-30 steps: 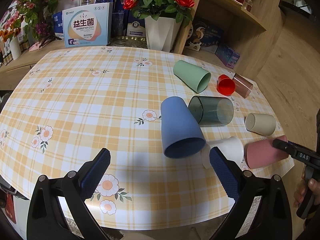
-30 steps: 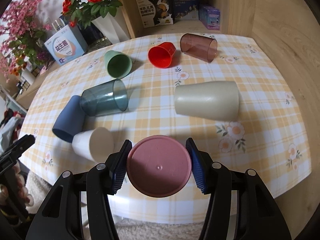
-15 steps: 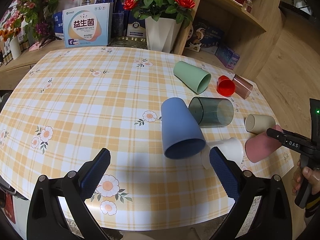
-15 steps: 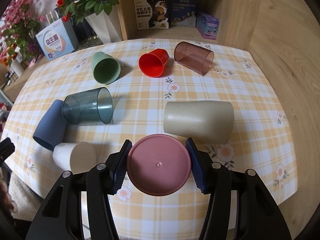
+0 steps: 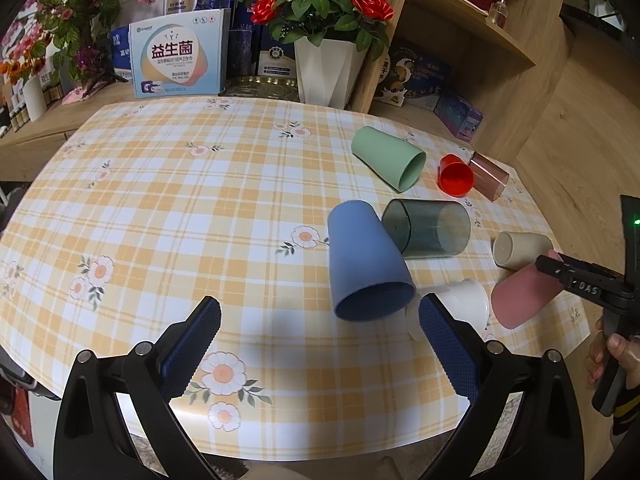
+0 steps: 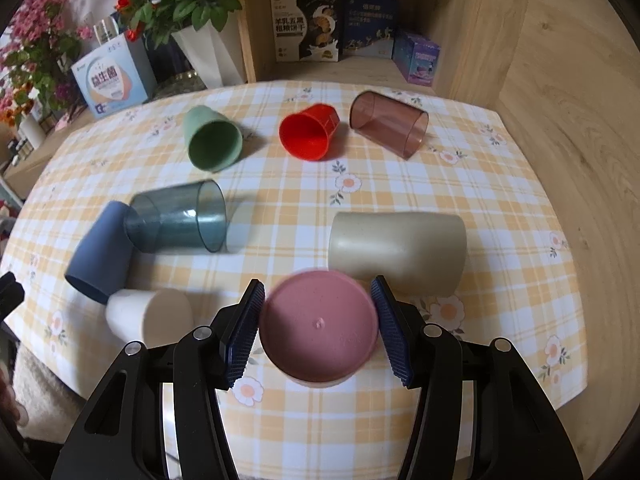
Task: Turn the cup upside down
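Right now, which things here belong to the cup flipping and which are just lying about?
In the job:
pink plastic cup
right gripper clamped on it

Lying about:
beige cup
white cup
blue cup
open left gripper

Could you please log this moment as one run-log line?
right gripper: shut on pink cup, lifted | left gripper: open, idle
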`<state>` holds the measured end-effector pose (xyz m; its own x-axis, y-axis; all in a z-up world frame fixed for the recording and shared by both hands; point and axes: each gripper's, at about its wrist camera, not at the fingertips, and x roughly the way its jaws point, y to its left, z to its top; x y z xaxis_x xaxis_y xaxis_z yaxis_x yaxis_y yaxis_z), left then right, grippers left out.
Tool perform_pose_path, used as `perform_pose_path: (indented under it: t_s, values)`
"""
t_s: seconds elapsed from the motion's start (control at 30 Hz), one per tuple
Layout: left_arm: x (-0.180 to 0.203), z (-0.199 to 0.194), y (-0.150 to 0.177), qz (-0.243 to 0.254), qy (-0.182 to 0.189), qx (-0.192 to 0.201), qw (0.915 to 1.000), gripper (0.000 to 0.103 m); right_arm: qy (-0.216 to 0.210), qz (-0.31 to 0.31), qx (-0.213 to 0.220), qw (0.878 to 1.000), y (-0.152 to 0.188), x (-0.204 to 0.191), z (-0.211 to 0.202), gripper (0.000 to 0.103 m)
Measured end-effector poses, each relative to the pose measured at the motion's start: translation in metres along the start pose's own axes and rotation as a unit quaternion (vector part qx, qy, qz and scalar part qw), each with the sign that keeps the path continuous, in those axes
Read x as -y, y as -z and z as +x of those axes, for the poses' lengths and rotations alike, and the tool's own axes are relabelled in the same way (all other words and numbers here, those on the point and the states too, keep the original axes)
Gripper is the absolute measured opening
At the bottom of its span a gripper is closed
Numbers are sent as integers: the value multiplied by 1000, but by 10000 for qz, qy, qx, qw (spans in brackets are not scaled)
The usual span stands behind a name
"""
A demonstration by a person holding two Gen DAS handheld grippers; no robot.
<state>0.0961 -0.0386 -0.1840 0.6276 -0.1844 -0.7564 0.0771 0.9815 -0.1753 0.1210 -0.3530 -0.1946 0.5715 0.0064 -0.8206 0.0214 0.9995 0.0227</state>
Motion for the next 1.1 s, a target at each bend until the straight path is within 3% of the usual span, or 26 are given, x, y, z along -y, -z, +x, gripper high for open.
perform_pose_path:
  t_s: [0.27, 0.47, 0.6, 0.87, 1.1]
  values:
    - [-1, -32, -19, 232, -256, 412, 9986, 97, -276, 84, 529, 9982, -11, -7, -43, 55]
    - [0, -70, -33, 423, -307, 825, 9952, 97, -583, 88, 1105, 9921, -15, -19, -96, 69]
    - [5, -104, -43, 612, -442, 1220, 9897, 97, -602, 81, 1420, 9880, -13, -25, -130, 86]
    - [20, -156, -47, 819, -521, 1769, 9794, 97, -528, 307, 1956, 9788, 3, -31, -187, 87]
    - [34, -183, -41, 960, -338, 1931, 9759, 97, -469, 413, 2238, 9726, 11, -31, -222, 87]
